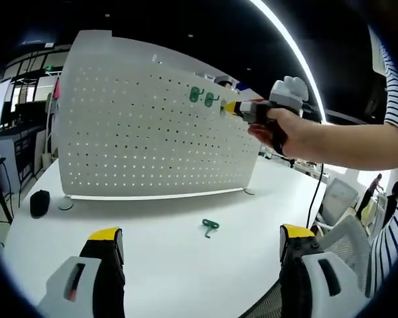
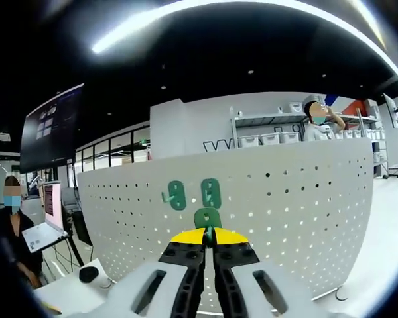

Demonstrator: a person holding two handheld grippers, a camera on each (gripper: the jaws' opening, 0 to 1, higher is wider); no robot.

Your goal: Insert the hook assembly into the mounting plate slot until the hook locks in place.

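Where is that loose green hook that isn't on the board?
In the left gripper view, the loose hook lies on the white table, in front of the pegboard and between the left gripper's open jaws.

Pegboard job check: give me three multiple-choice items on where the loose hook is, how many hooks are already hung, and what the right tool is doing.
1. Where is the loose green hook?
A. On the white table in front of the pegboard
B. Hanging at the pegboard's lower edge
C. Between the left tool's jaws

2. How many green hooks already sit on the pegboard, not counting the one being carried?
A. None
B. Two
C. Five

3. What state is the right tool in?
A. Wide open, carrying nothing
B. Shut on a green hook
C. Resting on the table

Answers: 1 A, the left gripper view shows it lying flat on the table, apart from the board. 2 B, the right gripper view shows the mounted hooks and side by side. 3 B, its yellow-tipped jaws meet around the held hook near the board.
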